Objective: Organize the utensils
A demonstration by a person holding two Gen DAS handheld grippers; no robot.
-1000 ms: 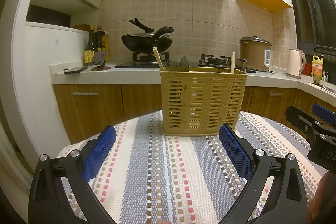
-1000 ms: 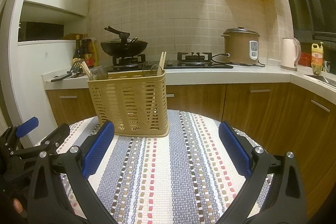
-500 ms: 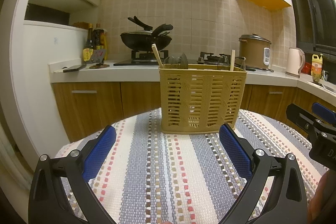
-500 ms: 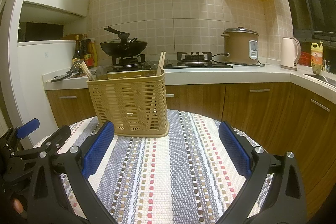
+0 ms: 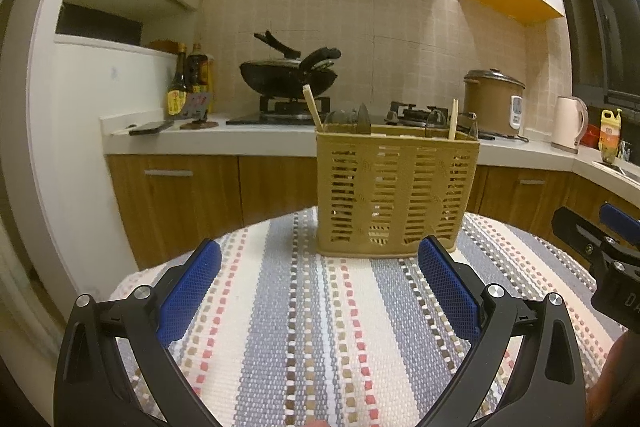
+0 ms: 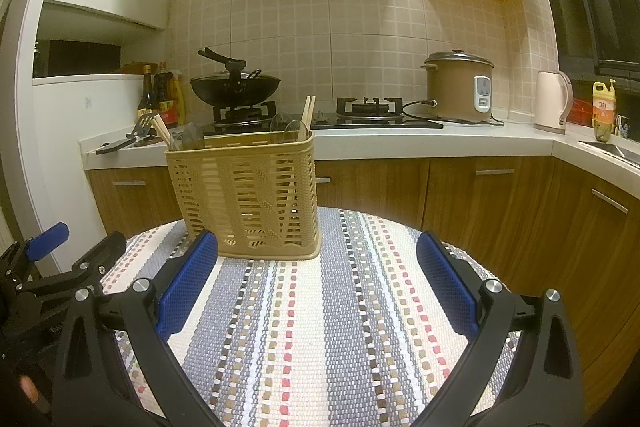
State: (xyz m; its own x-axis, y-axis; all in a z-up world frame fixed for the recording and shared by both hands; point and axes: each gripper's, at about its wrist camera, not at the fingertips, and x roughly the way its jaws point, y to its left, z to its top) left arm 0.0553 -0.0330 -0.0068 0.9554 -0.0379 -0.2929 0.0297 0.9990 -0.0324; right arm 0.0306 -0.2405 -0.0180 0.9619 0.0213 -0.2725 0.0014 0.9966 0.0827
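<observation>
Utensils [image 5: 362, 117] already stand sorted in the basket [image 5: 394, 195] at the table's [image 5: 304, 339] far edge, so both grippers, left [image 5: 318, 281] and right [image 6: 318, 275], hover spread and empty.

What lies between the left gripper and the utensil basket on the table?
Nothing but bare striped tablecloth. In the left wrist view, the open left gripper faces the utensil basket, and no loose utensil lies on the cloth between them.

Warm, dim indoor light with a yellow cast. Fisheye bends the edges and corners go black. The left view is slightly soft.
</observation>
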